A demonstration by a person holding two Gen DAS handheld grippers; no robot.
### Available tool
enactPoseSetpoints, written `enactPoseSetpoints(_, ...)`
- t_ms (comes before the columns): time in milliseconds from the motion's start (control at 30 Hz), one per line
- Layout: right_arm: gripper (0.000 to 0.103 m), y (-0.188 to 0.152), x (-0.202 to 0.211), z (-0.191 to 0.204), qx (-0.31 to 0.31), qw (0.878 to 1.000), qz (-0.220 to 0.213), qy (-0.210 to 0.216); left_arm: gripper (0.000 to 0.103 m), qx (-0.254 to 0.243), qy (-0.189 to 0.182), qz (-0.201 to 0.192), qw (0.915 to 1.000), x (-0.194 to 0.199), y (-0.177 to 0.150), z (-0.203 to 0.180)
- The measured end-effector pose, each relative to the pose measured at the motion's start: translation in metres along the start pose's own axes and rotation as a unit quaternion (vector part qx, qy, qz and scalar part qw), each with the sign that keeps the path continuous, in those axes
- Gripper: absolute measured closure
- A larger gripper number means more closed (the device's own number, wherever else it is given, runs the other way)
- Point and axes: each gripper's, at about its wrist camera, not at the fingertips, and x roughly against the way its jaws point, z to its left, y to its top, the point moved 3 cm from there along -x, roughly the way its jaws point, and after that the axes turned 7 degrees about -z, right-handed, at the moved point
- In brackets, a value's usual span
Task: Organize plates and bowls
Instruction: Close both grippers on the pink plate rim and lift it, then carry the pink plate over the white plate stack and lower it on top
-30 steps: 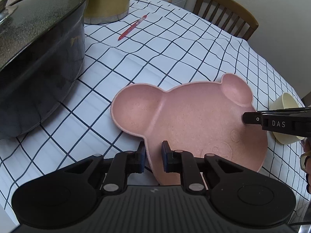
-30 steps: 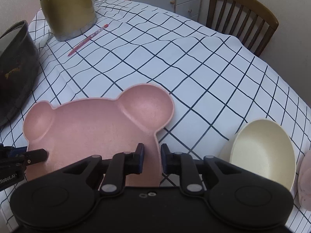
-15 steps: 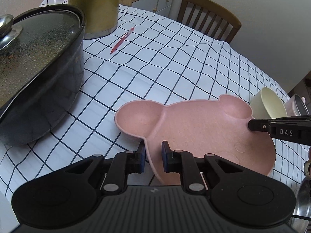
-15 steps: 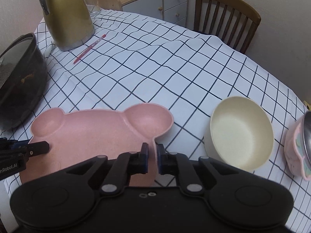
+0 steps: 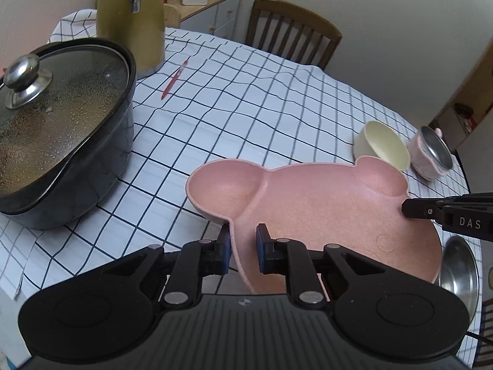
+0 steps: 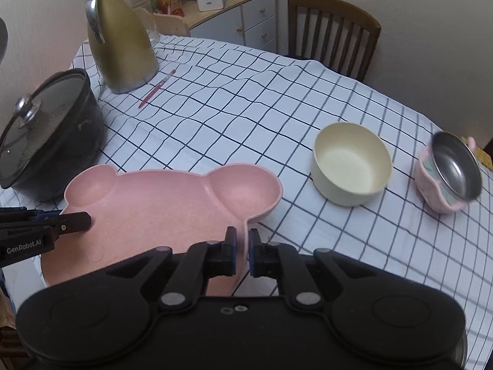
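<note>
the pink bear plate (image 5: 323, 215) hangs above the checked tablecloth (image 5: 246, 117), left gripper (image 5: 242, 246) and right gripper (image 6: 242, 251) each clamped on opposite rims, its long axis spanning between them.

Pink plate's (image 5: 323, 212) near rim behind the jaws; steel-lined cup (image 6: 453, 172) motion-blurred.

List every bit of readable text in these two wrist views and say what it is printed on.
"DAS": on the side of the right gripper, seen in the left wrist view.
"GenRobot.AI": on the side of the left gripper, seen in the right wrist view.
Packages on the sideboard: print too small and blurred to read.
</note>
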Motion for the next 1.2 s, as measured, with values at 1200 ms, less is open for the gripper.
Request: enactPoseSetpoints(1200,0.094,-0.195,0.084,-0.006,-0.169,0.977,-0.052,-0.118,0.087,-0.188,-0.117,0.028,0.9748,0.000,-0.088,-0.066)
